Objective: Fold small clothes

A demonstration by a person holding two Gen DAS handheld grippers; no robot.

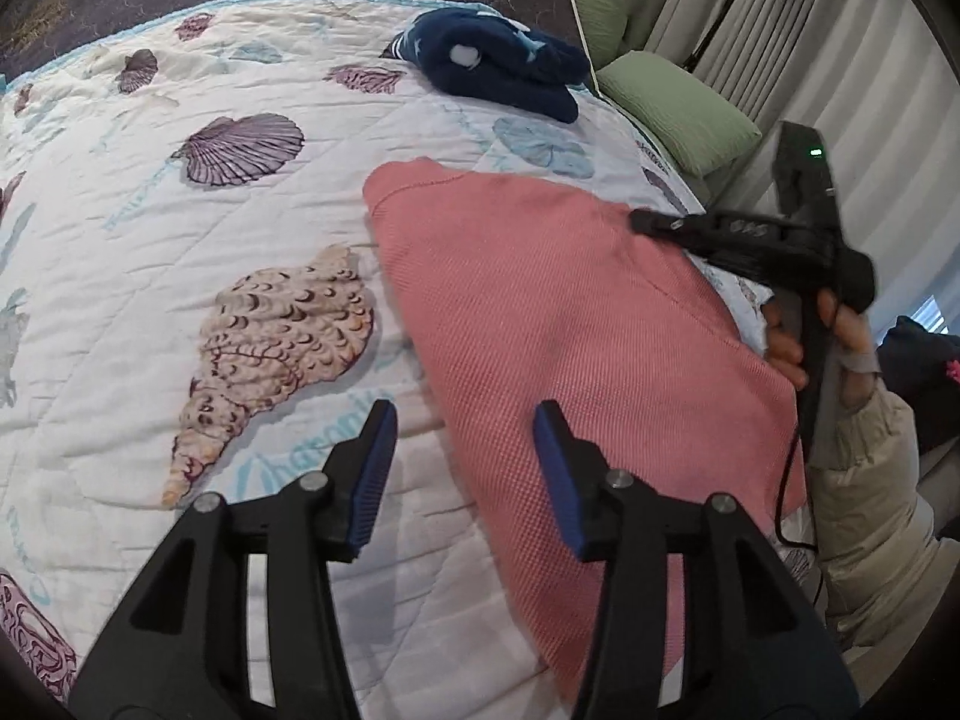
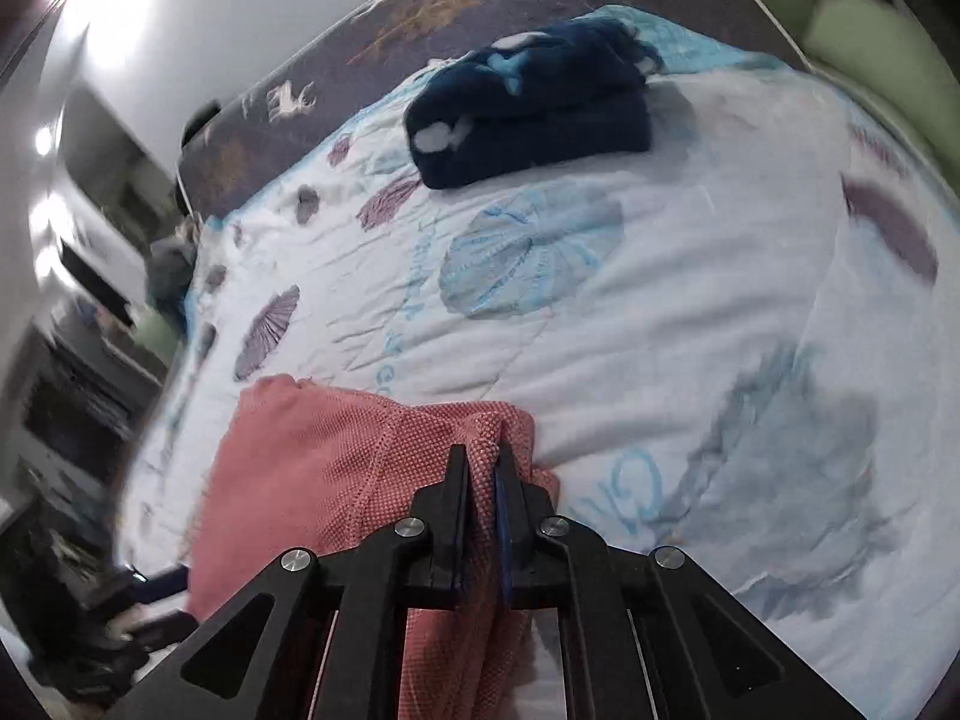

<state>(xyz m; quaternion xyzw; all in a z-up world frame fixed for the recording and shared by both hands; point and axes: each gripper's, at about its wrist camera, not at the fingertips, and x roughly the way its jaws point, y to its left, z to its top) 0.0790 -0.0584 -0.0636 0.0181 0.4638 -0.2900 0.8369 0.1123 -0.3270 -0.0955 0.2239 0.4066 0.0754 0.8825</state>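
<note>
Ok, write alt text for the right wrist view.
The right gripper is shut on a bunched edge of a pink garment lying on a shell-print quilt. A folded navy garment sits farther back.

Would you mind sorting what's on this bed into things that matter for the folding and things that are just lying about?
For the job:
- pink waffle-knit garment
- right tool, shut on the garment's edge
- left tool, open above it
- folded navy fleece garment, possibly already done

Just lying about:
- white seashell-print quilt
- green pillows
</note>
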